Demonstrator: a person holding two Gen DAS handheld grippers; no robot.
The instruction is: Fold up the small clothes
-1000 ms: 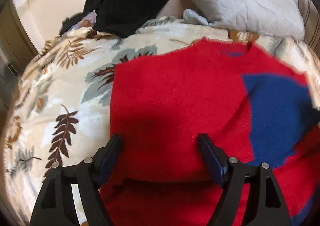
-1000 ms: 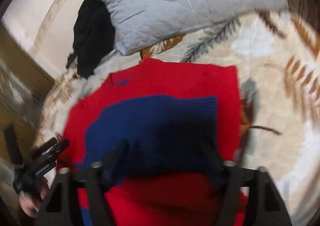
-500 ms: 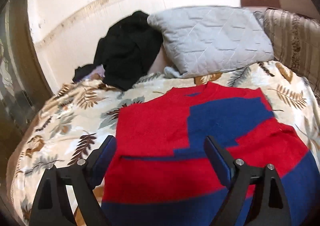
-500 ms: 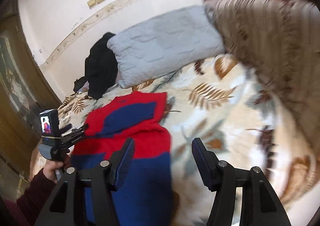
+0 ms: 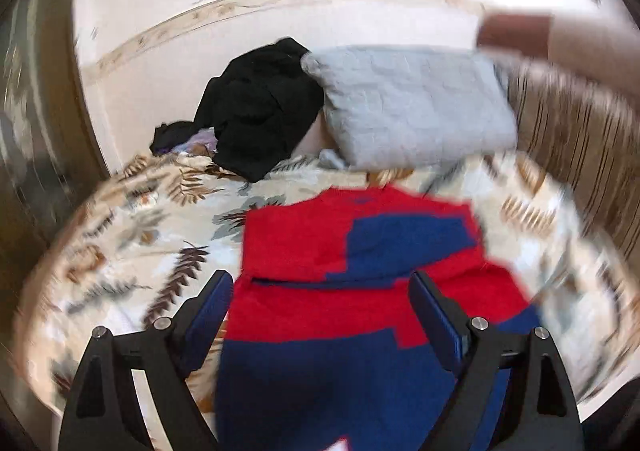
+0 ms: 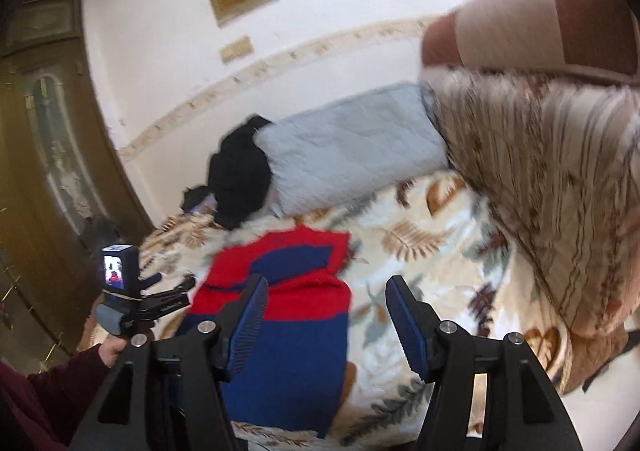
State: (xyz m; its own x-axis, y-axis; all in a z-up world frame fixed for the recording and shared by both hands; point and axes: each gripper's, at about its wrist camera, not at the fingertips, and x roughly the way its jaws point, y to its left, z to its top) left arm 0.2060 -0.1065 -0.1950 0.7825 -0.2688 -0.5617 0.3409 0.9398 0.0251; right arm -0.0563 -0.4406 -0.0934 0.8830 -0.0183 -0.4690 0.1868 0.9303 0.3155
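A red and blue knit sweater lies flat on the leaf-print bedspread, sleeves folded in over its front. My left gripper is open and empty, held above the sweater's lower half. My right gripper is open and empty, raised over the sweater's right edge; the sweater shows below it. The left gripper with its camera also shows at the left of the right wrist view.
A grey quilted pillow and a heap of black clothes lie at the head of the bed by the white wall. A striped brown blanket is piled at the right. A wooden wardrobe stands at the left.
Both grippers have pulled back and up from the sweater, which now lies smaller and farther off. The right gripper has swung right, off the sweater's middle.
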